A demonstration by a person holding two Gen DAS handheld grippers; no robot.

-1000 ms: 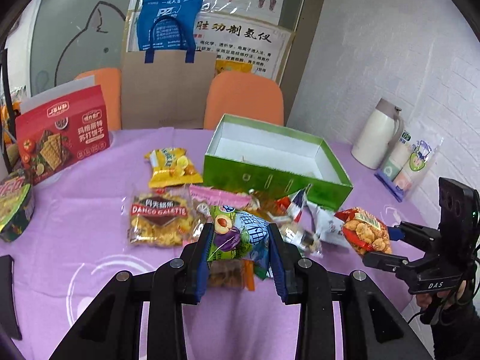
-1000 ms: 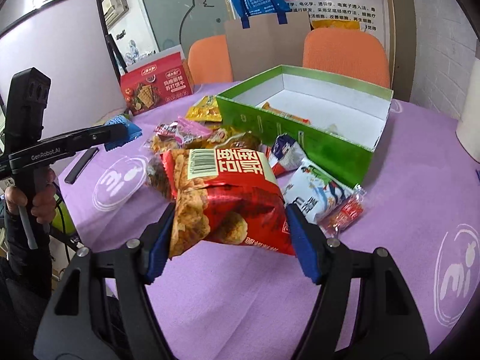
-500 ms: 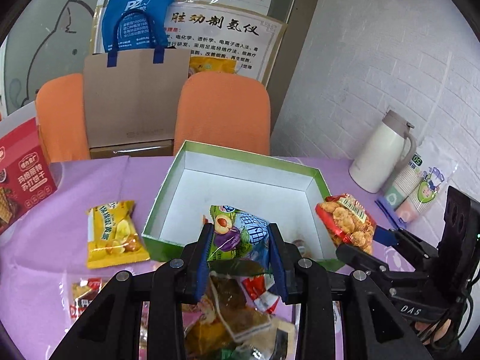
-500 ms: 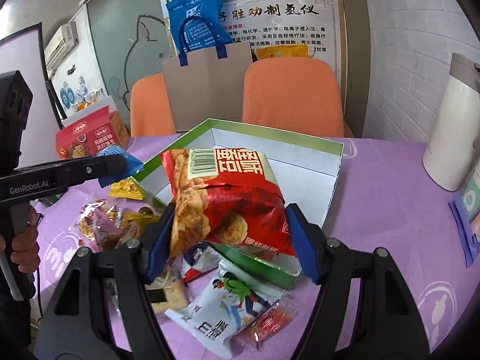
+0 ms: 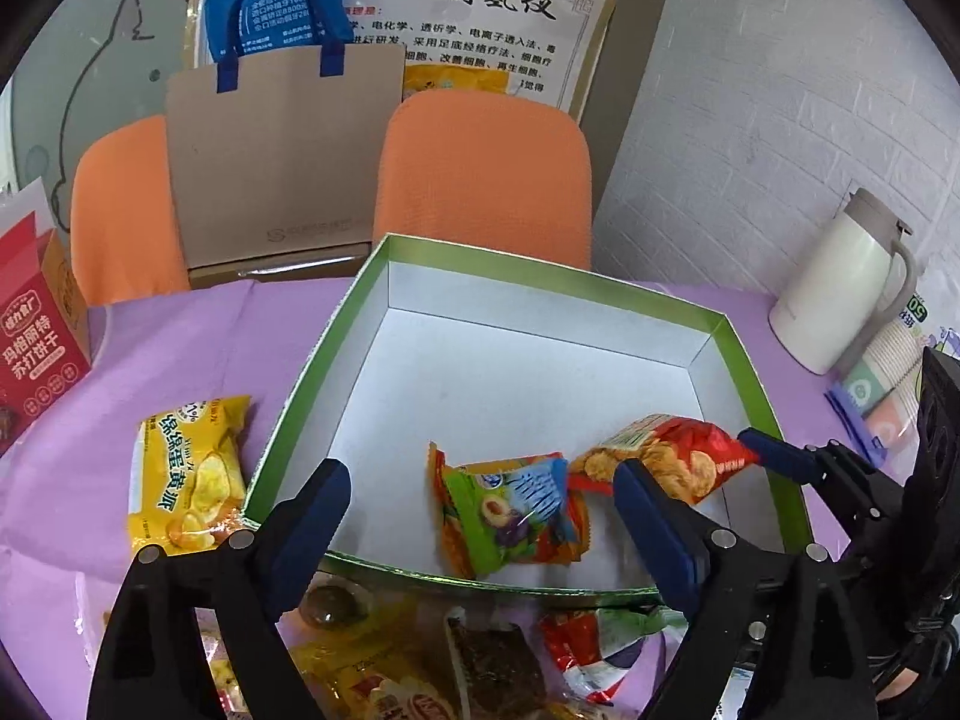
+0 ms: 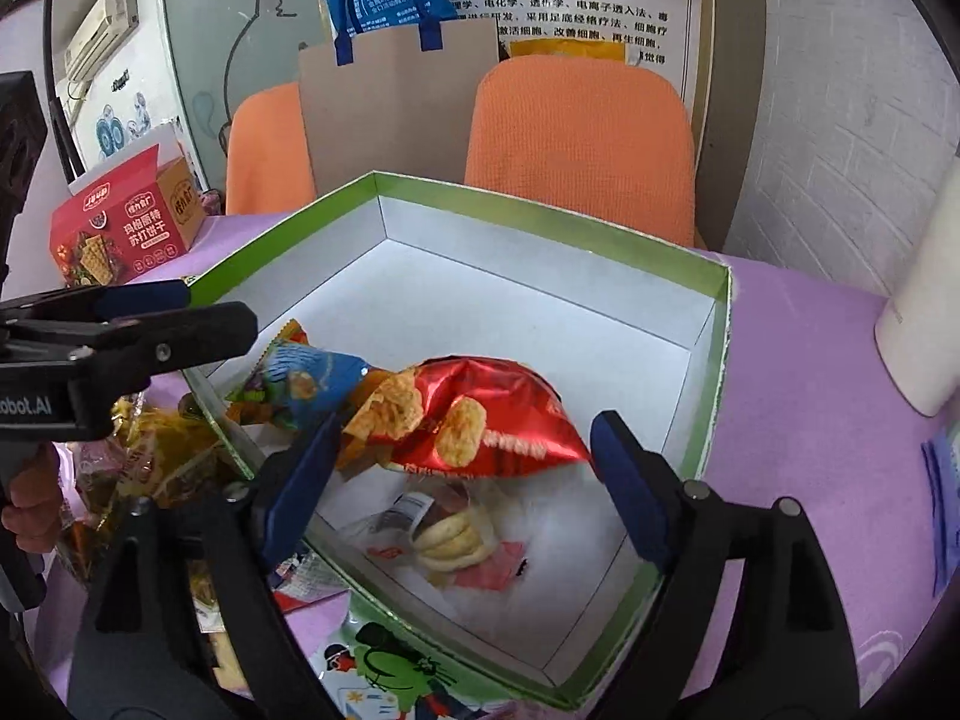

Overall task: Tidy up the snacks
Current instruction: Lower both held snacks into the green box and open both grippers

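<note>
The green box (image 5: 540,258) with a white inside stands open on the purple table. My left gripper (image 5: 486,510) hangs open over its near edge. A green and blue plum snack packet (image 5: 510,510) lies loose on the box floor between the spread fingers. My right gripper (image 6: 462,480) is open above the box (image 6: 540,210). The red chips bag (image 6: 468,420) lies tilted inside, off the pads and against the plum packet (image 6: 300,384). A clear-wrapped bun packet (image 6: 450,534) rests on the floor below it.
Loose snacks (image 5: 420,660) lie before the box and a yellow cake packet (image 5: 186,474) to its left. A red cracker box (image 5: 36,348) stands far left, a white jug (image 5: 840,282) far right. Orange chairs (image 5: 480,174) and a paper bag (image 5: 282,150) stand behind.
Both grippers carried their packets from the table over the box, then opened. The plum packet and the red chips bag dropped into the box.
</note>
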